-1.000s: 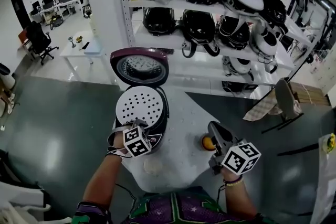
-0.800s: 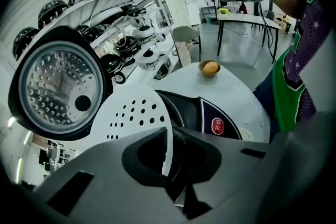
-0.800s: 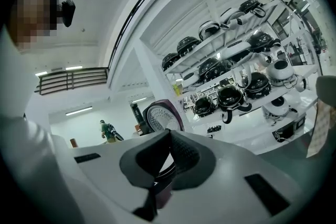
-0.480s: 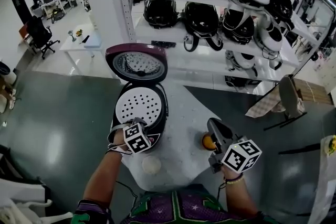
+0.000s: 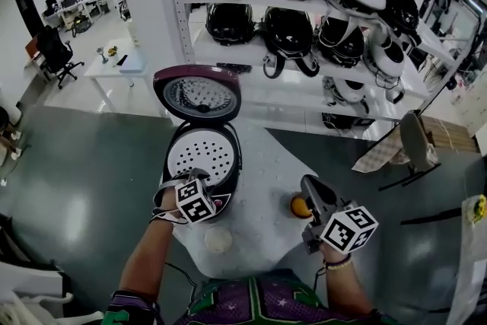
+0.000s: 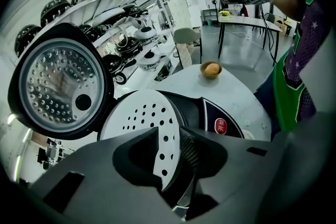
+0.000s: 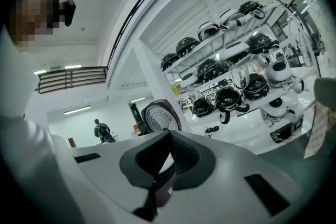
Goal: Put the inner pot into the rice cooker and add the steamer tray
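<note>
White table (image 5: 262, 164); one rice cooker (image 5: 237, 164), lid (image 5: 199, 95) up, one steamer tray (image 5: 199, 156) seated in it.
Two grippers: left gripper (image 6: 174, 139) part-open, jaws just opened, tray rim between; right gripper (image 7: 169, 136) shut, empty, at table's bare right edge near one orange object (image 5: 299, 206).

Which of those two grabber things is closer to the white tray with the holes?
Left. The left gripper sits at the steamer tray's near rim, which is between its jaws as they have just been opening. The right gripper hangs shut, well off to the tray's right.

White perforated steamer tray (image 5: 200, 153) seated in open maroon rice cooker (image 5: 235, 157), lid (image 5: 198, 94) upright.
</note>
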Action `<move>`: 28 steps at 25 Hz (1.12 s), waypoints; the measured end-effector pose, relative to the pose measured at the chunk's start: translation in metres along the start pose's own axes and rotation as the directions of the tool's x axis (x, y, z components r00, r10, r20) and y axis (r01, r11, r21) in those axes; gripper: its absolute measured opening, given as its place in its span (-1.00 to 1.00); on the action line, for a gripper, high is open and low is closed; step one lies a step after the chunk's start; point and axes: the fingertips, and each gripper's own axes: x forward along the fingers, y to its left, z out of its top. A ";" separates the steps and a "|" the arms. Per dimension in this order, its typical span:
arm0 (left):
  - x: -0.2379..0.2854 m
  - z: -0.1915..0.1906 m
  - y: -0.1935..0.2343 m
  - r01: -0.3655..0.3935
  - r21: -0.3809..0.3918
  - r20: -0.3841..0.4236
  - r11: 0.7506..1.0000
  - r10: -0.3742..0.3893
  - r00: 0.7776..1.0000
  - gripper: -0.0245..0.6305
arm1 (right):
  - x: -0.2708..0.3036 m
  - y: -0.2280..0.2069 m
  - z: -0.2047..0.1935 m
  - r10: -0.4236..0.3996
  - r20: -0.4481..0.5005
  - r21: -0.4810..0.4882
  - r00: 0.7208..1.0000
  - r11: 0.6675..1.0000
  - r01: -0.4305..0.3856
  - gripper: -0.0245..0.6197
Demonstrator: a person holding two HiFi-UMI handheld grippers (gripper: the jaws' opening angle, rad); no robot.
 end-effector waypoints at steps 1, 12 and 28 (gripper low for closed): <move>-0.001 -0.001 0.000 -0.004 0.001 -0.001 1.000 0.004 1.000 -0.52 | -0.001 0.002 0.000 -0.001 0.002 -0.001 1.000 1.000 0.001 -0.91; -0.024 -0.012 0.000 -0.049 0.005 0.013 0.999 0.049 0.999 -0.53 | -0.019 0.028 -0.001 -0.006 0.023 -0.018 1.000 1.000 0.007 -0.91; -0.053 -0.018 0.002 -0.085 -0.155 0.135 0.984 0.107 0.985 -0.54 | -0.041 0.039 0.004 -0.046 0.061 -0.036 0.997 0.998 0.049 -0.91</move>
